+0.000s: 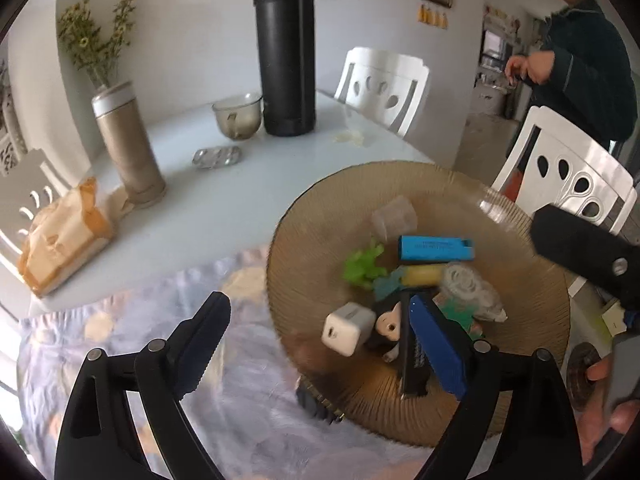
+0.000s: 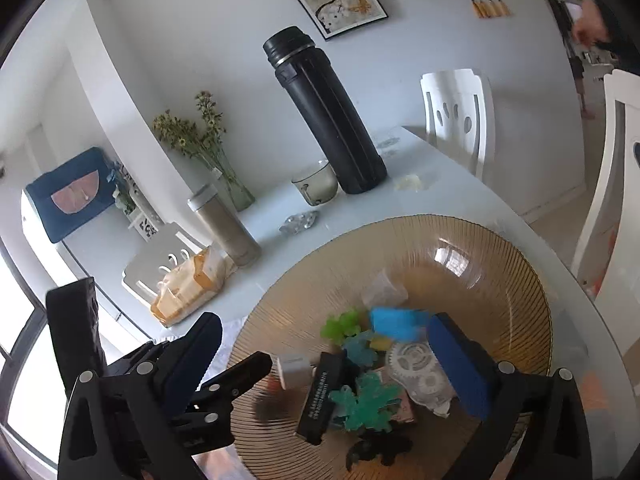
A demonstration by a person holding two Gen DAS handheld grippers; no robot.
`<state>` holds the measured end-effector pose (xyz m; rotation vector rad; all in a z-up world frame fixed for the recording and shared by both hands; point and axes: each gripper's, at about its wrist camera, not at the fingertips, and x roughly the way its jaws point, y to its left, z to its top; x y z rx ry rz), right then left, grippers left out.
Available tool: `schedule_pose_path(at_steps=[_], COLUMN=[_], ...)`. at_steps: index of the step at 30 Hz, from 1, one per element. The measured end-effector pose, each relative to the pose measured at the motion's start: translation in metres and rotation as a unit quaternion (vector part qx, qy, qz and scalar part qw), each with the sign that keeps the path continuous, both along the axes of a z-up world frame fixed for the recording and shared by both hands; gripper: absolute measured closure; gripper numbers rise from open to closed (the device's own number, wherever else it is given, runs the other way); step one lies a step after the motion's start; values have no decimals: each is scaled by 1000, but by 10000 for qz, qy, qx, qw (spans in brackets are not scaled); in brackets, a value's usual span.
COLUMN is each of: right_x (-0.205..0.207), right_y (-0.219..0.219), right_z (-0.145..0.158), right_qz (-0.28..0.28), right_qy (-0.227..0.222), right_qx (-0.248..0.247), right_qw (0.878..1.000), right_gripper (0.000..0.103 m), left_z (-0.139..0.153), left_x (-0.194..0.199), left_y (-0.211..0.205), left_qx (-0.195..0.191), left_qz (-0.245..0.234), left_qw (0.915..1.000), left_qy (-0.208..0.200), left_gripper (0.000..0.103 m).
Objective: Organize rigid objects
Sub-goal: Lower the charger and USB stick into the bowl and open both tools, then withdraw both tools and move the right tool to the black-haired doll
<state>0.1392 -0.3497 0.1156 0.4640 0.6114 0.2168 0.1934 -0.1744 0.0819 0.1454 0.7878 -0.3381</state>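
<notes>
An amber ribbed glass bowl holds several small items: a blue lighter, a white charger cube, a black stick, a green leaf toy, a teal leaf toy, a clear tape dispenser and a clear cup. My left gripper is open and empty, its right finger over the bowl. My right gripper is open and empty above the bowl.
A tall black thermos, a glass cup, a beige tumbler, a blister pack and a tissue pack stand on the white table. White chairs and a person are behind.
</notes>
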Motion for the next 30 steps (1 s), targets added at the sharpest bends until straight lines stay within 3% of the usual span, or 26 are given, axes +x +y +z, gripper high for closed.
schedule_pose_path(at_steps=[7,10,17,21,25,30], right_x=[-16,-26,-53,-67,-68,-55], right_y=[23,40,95,126,158,172], right_z=[26,36,30,8,-22,-52], right_qz=[69,120,407,596,743,316], right_qy=[-140,-196,-135,-17,247,615], right_qx=[52,132,145,63,-222,-444], right_qw=[9999,9996,9990,9982,9967,9966], right_gripper=[0,0,0,0,0,0], left_z=[29,42,50,29,-2,-37], left_x=[-16,-29,-74,-110,-136,-164], left_y=[39,68,143,173,191,197], left_qx=[-189,-226,-321,-202,-291,-510], left_qz=[328,729,1341,1643,1617,1457], left_qw=[9992,9969,9903,9861,9864,9873], left_qy=[-107,-163,-192,-172,95,371], left_gripper=[12,12,12,12,12,12])
